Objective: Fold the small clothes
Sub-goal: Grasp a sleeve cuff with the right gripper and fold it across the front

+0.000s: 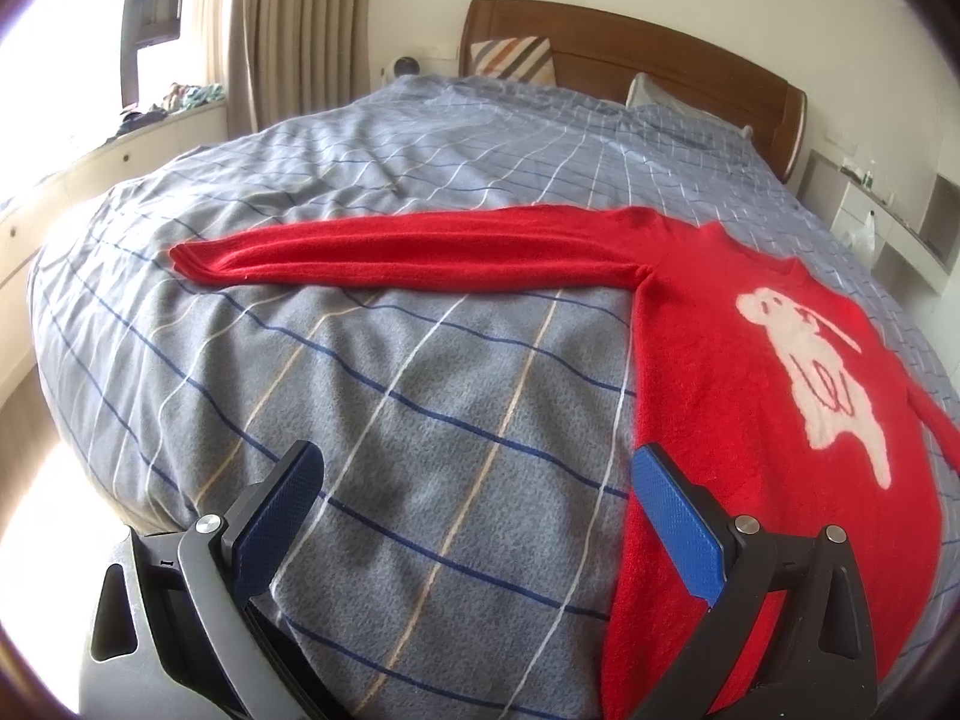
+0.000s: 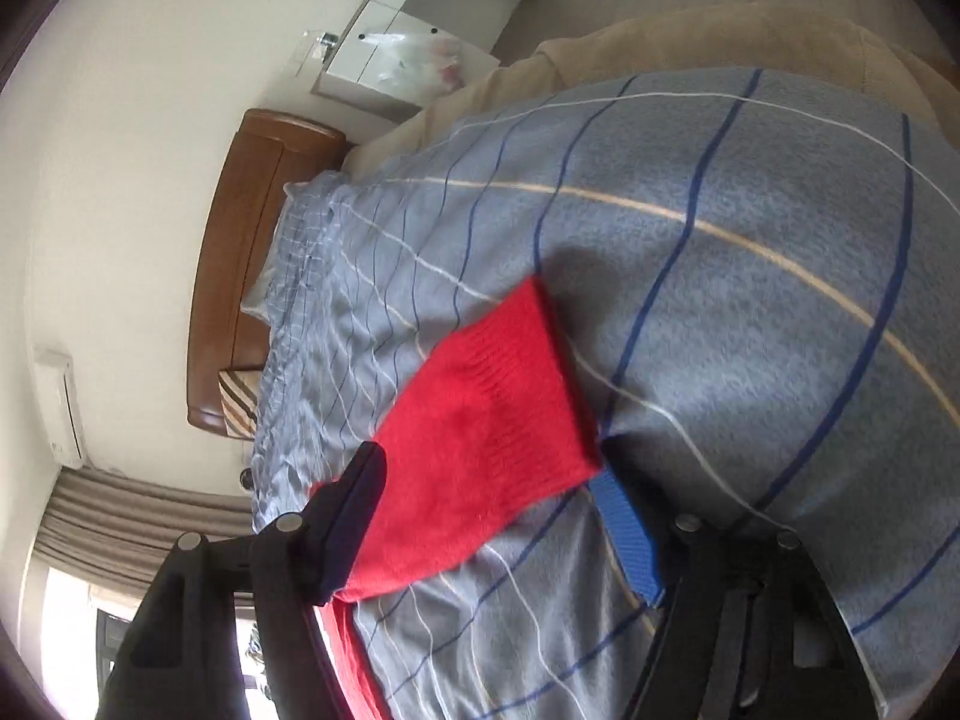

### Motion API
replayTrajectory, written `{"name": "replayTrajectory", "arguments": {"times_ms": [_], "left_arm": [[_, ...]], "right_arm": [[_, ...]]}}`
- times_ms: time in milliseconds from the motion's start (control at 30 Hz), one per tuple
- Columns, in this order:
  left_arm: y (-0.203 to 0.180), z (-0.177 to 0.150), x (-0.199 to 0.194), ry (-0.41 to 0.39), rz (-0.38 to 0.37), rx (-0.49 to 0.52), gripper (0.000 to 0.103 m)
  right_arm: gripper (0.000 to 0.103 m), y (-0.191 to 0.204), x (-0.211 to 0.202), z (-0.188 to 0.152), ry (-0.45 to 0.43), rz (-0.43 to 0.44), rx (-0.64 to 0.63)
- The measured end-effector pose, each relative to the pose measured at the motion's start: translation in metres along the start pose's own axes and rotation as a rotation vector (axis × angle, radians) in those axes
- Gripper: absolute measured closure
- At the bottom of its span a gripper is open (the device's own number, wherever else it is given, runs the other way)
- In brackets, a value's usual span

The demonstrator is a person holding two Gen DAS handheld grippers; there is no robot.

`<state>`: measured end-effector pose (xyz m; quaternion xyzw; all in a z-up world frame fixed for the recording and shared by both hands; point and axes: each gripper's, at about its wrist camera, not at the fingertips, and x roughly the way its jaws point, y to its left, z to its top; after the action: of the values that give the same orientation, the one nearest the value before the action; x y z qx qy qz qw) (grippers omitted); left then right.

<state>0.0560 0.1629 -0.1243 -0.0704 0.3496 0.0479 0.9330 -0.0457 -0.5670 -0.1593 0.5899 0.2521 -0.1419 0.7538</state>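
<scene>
A red knit sweater [image 1: 750, 396] with a white animal picture lies flat on the bed, one sleeve [image 1: 390, 252] stretched out to the left. My left gripper [image 1: 474, 480] is open and empty, low over the bedcover at the sweater's left hem edge; its right finger [image 1: 678, 528] is over the red fabric. In the right wrist view the camera is rolled sideways. The other sleeve's ribbed cuff [image 2: 480, 420] lies between the wide-open jaws of my right gripper [image 2: 486, 498], not clamped.
The bed has a grey-blue checked cover [image 1: 420, 408] and a wooden headboard [image 1: 630, 48] with pillows. A curtain and window ledge [image 1: 150, 114] are on the left, white shelves [image 1: 888, 216] on the right. A beige blanket [image 2: 720, 36] lies beyond the cover.
</scene>
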Motion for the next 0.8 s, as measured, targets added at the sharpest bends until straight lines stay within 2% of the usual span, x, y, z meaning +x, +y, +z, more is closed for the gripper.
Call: {"name": "replayTrajectory", "arguments": {"times_ms": [67,133,167,200,233,267,300,367,433,533,600,700,800], "left_arm": [[0.000,-0.001,0.000,-0.001,0.002,-0.001,0.000],[-0.001,-0.001,0.001,0.003,0.006,0.003,0.000],[-0.002,-0.001,0.002,0.006,0.007,0.005,0.000],[-0.002,-0.002,0.003,0.009,0.007,0.007,0.000],[-0.003,-0.002,0.004,0.011,0.007,0.009,0.000],[-0.003,-0.002,0.004,0.012,0.008,0.010,0.000],[-0.003,-0.001,0.004,0.011,0.009,0.011,0.000],[-0.001,-0.001,0.003,0.009,0.006,0.005,0.000],[0.001,0.000,0.004,0.008,0.000,-0.010,0.000],[0.005,0.000,0.007,0.017,-0.005,-0.032,0.000],[0.007,0.001,0.008,0.025,-0.008,-0.046,0.000],[0.013,0.001,0.008,0.033,-0.017,-0.071,0.000],[0.018,0.001,0.009,0.044,-0.026,-0.096,0.000]], "right_arm": [[0.033,0.003,0.010,0.005,0.006,-0.013,-0.001],[0.039,0.010,0.018,0.007,0.005,-0.040,-0.036],[0.050,0.015,0.023,0.008,0.011,-0.069,-0.065],[0.067,0.019,0.028,0.008,0.017,-0.101,-0.095],[0.080,0.022,0.034,0.009,0.027,-0.127,-0.122],[0.099,0.026,0.040,0.009,0.049,-0.151,-0.144],[0.099,0.030,0.044,0.009,0.057,-0.179,-0.161],[0.099,0.052,0.040,0.007,0.012,-0.217,-0.225],[0.099,0.099,0.034,-0.002,-0.040,-0.208,-0.353],[0.099,0.194,0.033,-0.033,-0.066,-0.141,-0.597],[0.099,0.256,0.039,-0.067,-0.042,-0.065,-0.743],[0.099,0.338,0.063,-0.135,0.045,0.044,-0.942],[0.099,0.393,0.096,-0.211,0.148,0.127,-1.098]]}}
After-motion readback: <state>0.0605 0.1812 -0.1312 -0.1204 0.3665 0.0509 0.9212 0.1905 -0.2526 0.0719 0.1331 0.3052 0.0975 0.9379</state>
